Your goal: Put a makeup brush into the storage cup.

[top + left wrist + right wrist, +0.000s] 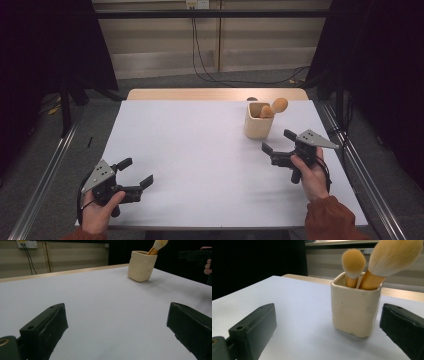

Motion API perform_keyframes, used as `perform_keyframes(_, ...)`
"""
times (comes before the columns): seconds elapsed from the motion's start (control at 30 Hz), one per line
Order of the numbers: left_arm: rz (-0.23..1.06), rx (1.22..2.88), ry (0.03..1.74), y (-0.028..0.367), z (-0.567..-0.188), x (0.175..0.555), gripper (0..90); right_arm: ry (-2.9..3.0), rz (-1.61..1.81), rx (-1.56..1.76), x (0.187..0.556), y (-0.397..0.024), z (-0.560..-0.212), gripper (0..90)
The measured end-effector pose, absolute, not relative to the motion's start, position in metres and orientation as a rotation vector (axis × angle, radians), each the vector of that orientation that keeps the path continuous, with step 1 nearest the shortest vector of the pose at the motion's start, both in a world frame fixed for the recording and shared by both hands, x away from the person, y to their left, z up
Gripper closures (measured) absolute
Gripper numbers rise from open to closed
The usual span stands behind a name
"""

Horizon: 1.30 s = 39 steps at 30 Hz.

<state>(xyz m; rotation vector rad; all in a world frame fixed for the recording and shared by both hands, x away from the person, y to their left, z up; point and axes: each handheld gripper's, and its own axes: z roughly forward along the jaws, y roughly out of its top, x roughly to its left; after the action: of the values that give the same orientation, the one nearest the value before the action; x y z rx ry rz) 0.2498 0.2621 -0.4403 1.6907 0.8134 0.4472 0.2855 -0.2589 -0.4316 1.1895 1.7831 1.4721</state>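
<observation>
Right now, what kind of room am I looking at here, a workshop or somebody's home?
Probably a lab or recording setup, not a home: a bare white table edged by metal rails, dark curtains at both sides, cables down the back wall, and a person holding a gripper in each hand.

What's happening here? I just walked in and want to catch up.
A person holds a gripper in each hand over a white table. Both are open and empty. The right gripper sits close to a cream cup holding two brushes, apart from it. The left gripper waits at the near left.
</observation>
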Motion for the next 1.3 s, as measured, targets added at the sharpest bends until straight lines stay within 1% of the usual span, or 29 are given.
perform_keyframes(0.8, 0.461, 1.672, 0.835, 0.269, -0.439, 0.242, 2.7, 1.788, 1.429, 1.194, 0.236, -0.282, -0.444, 1.1)
perform_keyframes(1.3, 0.47, 1.678, 0.84, 0.271, -0.439, 0.239, 2.7, 1.813, 1.389, 1.188, 0.213, -0.298, -0.452, 2.1)
